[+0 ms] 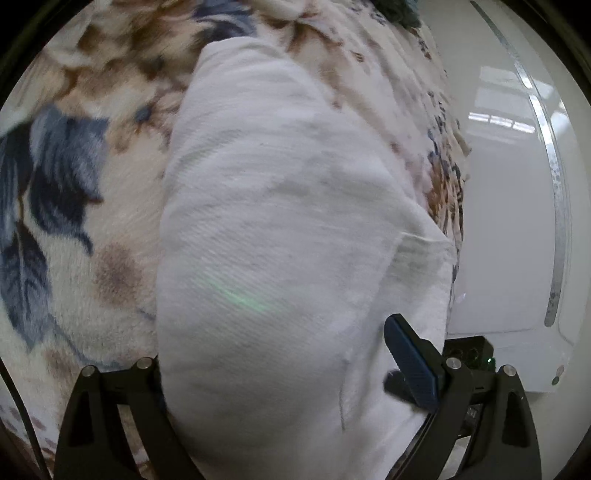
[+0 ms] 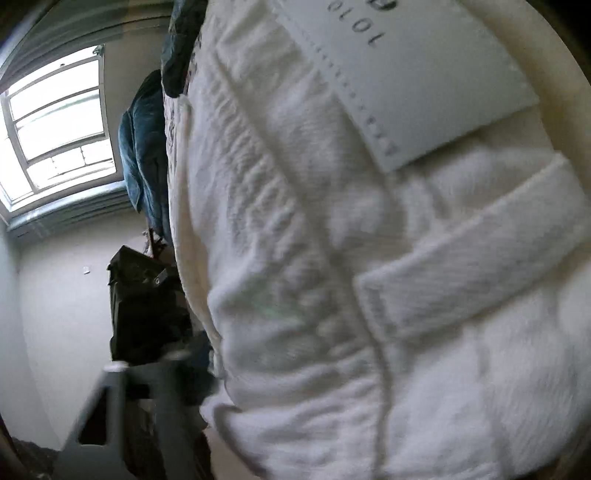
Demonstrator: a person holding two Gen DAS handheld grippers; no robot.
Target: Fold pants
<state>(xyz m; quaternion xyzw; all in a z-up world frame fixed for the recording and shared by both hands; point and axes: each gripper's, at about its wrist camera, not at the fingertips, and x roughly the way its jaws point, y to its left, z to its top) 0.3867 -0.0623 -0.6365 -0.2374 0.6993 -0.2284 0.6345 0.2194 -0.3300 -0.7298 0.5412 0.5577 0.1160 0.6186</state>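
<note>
Found the left gripper (image 1: 288,373) with jaws set wide, the blue pad (image 1: 410,365) at 4 o'clock lying against white cloth and the opposite finger hidden under it. Saw the pants (image 1: 280,206) bunched between those jaws and running up toward 12 o'clock over a floral blanket (image 1: 74,221). Noted at 3 o'clock a glossy white panel (image 1: 509,221) past the blanket's edge, and at 1 o'clock a scrap of dark teal cloth (image 1: 399,11). Could not tell the jaw state of the right gripper (image 2: 280,424): made out only one blurred grey finger (image 2: 110,417) at 7 o'clock, the rest covered by the pants' gathered waistband (image 2: 280,229), pressed close to the lens. Picked out a belt loop (image 2: 472,251) at 3 o'clock and a sewn white label (image 2: 413,81) at 1 o'clock, printed with characters resembling "1010", partly cut off. Beyond, spotted a black object (image 2: 147,302) at 8 o'clock, hanging teal fabric (image 2: 144,155) and a bright window (image 2: 59,129) at 10 o'clock.
</note>
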